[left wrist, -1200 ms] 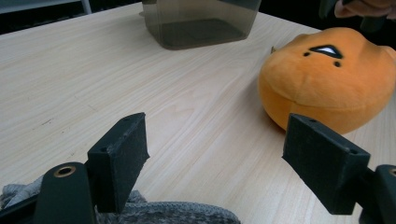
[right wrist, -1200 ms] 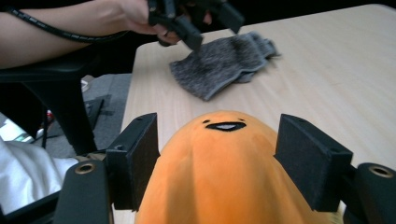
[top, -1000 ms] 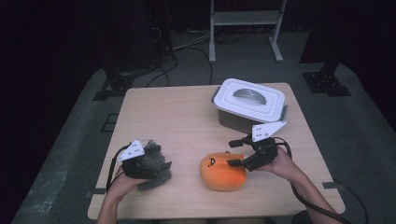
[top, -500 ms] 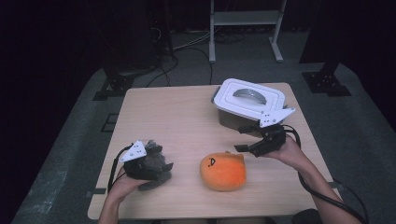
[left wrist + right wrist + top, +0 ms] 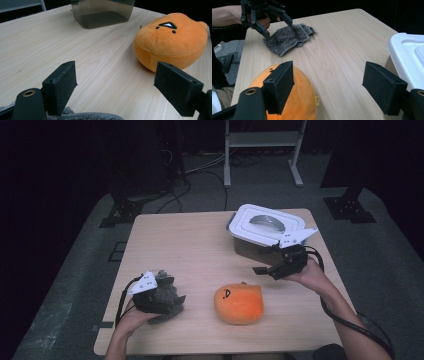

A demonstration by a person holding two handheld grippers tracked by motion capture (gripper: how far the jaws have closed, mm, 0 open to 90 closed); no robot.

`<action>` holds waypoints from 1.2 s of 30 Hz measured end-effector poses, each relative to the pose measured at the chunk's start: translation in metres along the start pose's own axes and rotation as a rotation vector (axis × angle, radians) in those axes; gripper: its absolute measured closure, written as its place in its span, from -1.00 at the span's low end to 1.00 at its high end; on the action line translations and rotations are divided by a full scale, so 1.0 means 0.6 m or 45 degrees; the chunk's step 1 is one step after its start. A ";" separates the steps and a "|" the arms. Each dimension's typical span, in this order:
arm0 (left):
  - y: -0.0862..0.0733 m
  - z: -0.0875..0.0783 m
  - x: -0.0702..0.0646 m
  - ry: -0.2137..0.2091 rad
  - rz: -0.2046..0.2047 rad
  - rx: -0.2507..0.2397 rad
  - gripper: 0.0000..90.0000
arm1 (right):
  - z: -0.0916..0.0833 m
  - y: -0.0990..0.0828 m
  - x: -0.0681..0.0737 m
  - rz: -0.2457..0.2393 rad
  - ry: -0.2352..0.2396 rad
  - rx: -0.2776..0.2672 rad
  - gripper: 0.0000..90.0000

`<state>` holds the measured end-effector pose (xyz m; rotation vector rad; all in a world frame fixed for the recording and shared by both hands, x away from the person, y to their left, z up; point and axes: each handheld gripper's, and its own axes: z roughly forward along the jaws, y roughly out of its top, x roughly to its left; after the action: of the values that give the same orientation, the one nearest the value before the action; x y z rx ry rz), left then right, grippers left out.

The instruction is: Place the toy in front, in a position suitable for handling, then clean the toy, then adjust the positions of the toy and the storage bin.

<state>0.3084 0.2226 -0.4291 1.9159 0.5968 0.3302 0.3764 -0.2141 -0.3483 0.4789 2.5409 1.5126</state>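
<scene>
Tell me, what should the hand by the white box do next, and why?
Probably carry the right gripper on to the box and take hold of its white lid. Its jaws have just been opening and nothing is between them; it hangs above the table beside the box, away from the orange plush toy. The lid is on, so likely nothing can go in until it is lifted.
</scene>
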 end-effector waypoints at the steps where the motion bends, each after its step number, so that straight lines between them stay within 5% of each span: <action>1: 0.000 0.000 0.000 0.000 0.002 0.003 -0.62 | -0.001 0.001 0.000 -0.002 0.001 0.001 -0.47; 36: 0.001 0.007 -0.005 -0.036 0.016 0.014 -0.69 | -0.004 0.042 -0.030 -0.042 -0.024 0.016 -0.49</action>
<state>0.3080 0.2172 -0.4299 1.9323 0.5696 0.3078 0.3978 -0.2111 -0.3258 0.4485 2.5324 1.4747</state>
